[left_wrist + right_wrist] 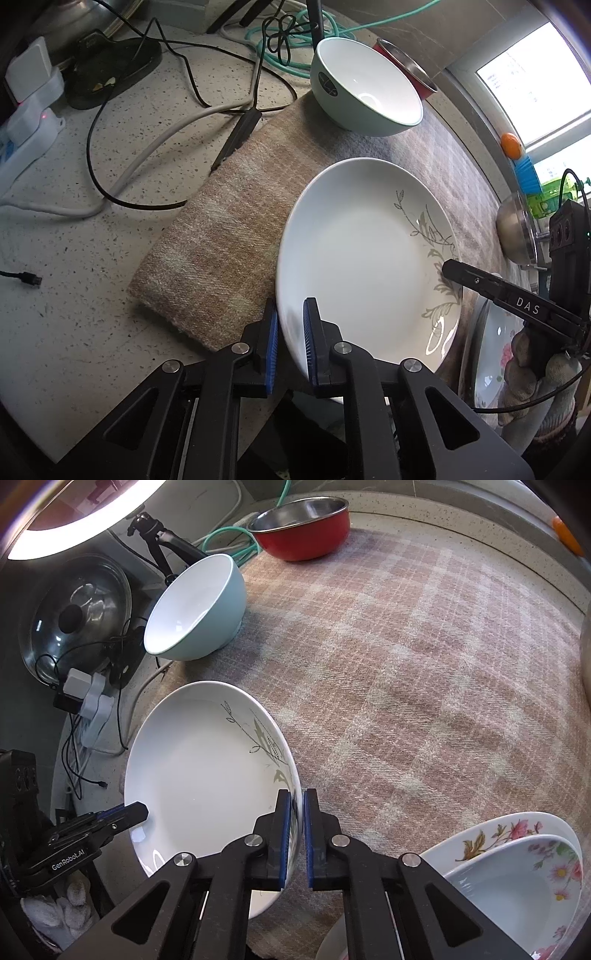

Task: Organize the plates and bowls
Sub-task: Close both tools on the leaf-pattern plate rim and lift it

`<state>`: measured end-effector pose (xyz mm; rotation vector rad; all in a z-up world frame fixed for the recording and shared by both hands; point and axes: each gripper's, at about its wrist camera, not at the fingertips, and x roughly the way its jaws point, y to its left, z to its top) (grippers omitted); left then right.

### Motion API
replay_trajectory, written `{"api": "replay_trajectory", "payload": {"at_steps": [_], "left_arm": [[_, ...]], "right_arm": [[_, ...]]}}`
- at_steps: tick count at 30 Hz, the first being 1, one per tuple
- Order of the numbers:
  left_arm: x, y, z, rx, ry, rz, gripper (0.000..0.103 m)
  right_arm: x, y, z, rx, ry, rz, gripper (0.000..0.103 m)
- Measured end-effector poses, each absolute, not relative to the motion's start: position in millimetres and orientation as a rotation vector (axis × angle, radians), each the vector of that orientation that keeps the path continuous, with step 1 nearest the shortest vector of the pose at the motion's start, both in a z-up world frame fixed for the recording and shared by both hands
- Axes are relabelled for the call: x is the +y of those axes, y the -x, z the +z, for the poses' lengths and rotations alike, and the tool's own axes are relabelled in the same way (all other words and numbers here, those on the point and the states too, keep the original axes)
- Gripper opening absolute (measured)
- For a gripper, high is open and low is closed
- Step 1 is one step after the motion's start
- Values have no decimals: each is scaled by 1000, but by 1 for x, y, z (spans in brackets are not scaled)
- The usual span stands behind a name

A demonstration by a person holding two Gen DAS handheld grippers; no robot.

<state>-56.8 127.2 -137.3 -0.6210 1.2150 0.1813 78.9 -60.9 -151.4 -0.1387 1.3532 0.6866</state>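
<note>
A white plate with a grey leaf pattern point(362, 258) point(207, 775) is held above the checked cloth point(229, 243) point(424, 686). My left gripper point(290, 332) is shut on its near left rim; it also shows in the right wrist view point(122, 814). My right gripper point(296, 830) is shut on the plate's right rim; it also shows in the left wrist view point(454, 269). A pale green bowl point(364, 88) point(197, 609) stands on the cloth beyond. Two stacked flowered dishes point(517, 871) point(491, 354) sit at the near right.
A red bowl with a steel inside point(303, 528) point(406, 66) stands at the cloth's far edge. A steel bowl point(515, 229) is at the right. Cables, a power strip point(29, 133) and a glass pot lid point(77, 613) lie on the speckled counter to the left.
</note>
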Motion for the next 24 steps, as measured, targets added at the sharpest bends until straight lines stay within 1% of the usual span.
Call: {"api": "replay_trajectory", "payload": {"at_steps": [24], "left_arm": [[123,51,-128,1193,546,170,11]], "right_arm": [[-68,-71,-136,1279,134,653,6]]}}
